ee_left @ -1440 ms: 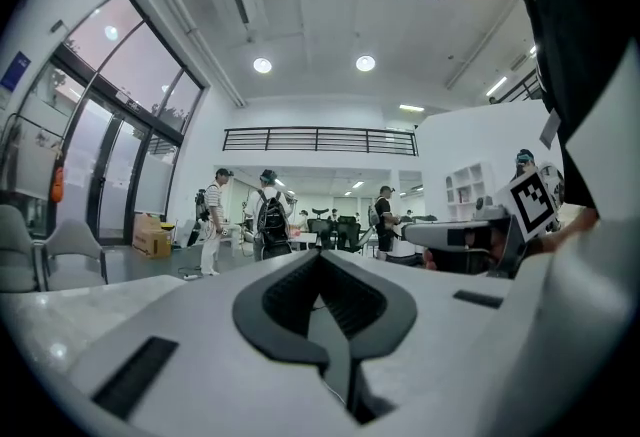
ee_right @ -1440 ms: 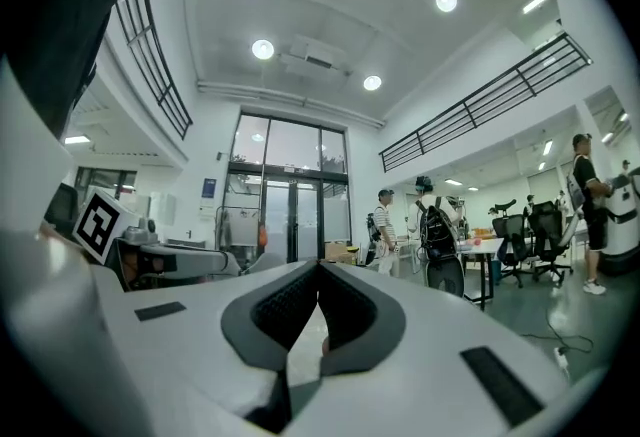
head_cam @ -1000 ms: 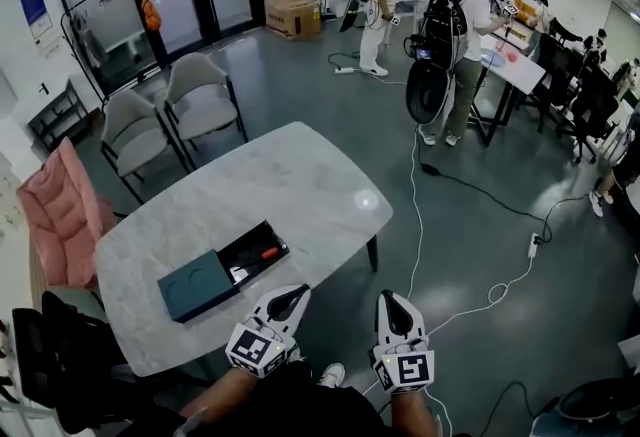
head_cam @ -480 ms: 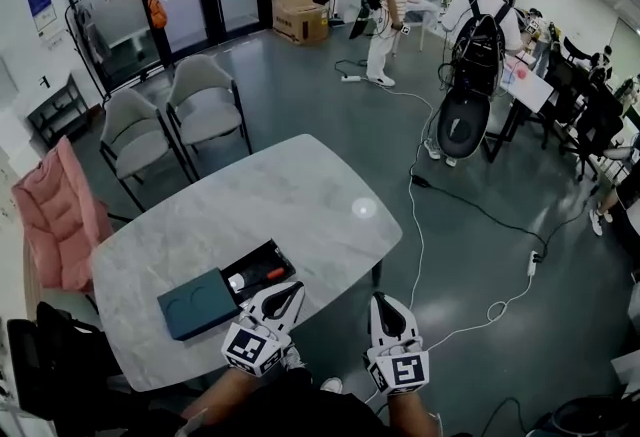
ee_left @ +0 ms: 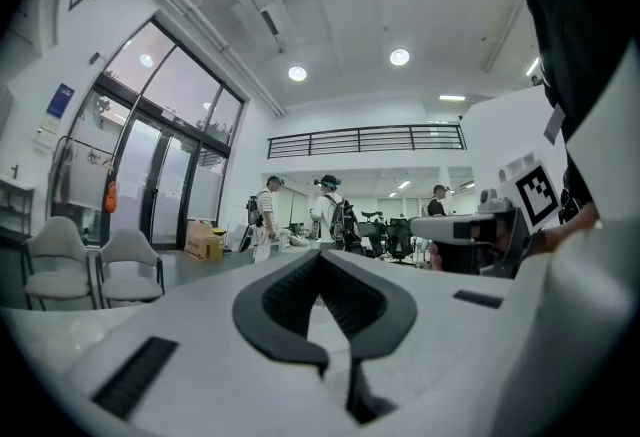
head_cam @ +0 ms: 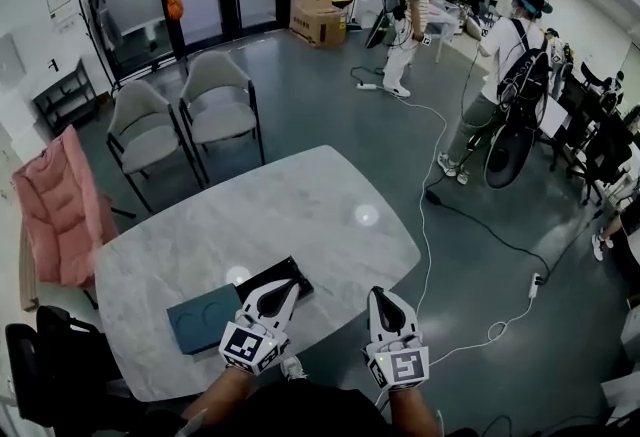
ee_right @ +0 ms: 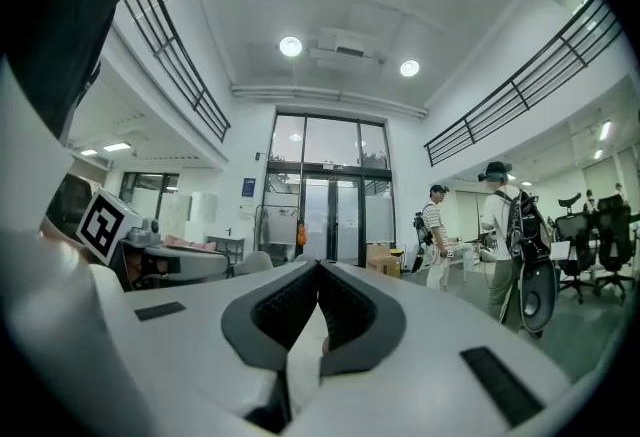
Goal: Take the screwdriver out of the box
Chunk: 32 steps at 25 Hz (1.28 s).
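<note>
Head view, box (head_cam: 303, 276) just by L tool (head_cam: 288, 290)

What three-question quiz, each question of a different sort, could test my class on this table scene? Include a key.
1. True or false: the left gripper holds a screwdriver.
2. The teal lid lies on the table: A closing the black box; B beside it; C far from it.
3. Fill in: ___ grey chairs stand beyond the table.
Key: 1 false, its fingers are together on nothing; 2 B; 3 two.
</note>
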Available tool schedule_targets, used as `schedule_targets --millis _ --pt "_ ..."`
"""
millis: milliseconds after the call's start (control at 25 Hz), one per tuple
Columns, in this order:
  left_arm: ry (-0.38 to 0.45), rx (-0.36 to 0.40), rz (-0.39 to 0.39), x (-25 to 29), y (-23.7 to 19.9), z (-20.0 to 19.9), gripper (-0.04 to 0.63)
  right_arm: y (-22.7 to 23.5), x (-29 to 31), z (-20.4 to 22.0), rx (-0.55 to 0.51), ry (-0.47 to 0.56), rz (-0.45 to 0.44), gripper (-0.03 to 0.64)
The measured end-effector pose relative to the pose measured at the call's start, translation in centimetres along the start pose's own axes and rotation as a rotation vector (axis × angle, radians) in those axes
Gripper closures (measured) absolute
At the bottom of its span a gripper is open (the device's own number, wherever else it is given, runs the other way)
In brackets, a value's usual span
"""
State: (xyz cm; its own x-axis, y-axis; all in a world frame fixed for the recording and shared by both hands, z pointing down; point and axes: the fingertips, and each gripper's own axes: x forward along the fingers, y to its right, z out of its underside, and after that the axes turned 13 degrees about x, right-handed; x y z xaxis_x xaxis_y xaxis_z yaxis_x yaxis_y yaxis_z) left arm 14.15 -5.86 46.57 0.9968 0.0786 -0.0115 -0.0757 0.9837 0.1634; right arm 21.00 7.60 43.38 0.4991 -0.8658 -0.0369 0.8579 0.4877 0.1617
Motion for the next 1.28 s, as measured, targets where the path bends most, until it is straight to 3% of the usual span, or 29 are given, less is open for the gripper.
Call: schedule_targets --millis 360,520,680,920,1280 --pt "0.004 -0.013 -0.040 -1.7 -4.5 0.8 0.591 -3.3 4.2 1.0 -0.047 -0.043 -0.056 0.594" --pt "0.010 -0.022 -0.078 -1.7 -5.5 1.2 0.591 -5.0 5.8 2.4 -0.136 -0.170 -0.105 0.594" --pt "-0.012 -0.020 -0.148 -1.4 -6.9 1.6 0.591 -5.5 8.1 3.0 -0.107 -0.188 -0.186 0.594" --pt "-0.061 -0.018 -0.281 -1.4 -9.1 2.7 0.591 -4.8 12.6 2.9 -0.090 -0.106 -0.310 0.594" --pt "-0.098 -0.019 -0.413 -2.4 -11.4 3.7 0.591 -6.8 16.5 6.3 -0.055 -0.188 -0.479 0.594"
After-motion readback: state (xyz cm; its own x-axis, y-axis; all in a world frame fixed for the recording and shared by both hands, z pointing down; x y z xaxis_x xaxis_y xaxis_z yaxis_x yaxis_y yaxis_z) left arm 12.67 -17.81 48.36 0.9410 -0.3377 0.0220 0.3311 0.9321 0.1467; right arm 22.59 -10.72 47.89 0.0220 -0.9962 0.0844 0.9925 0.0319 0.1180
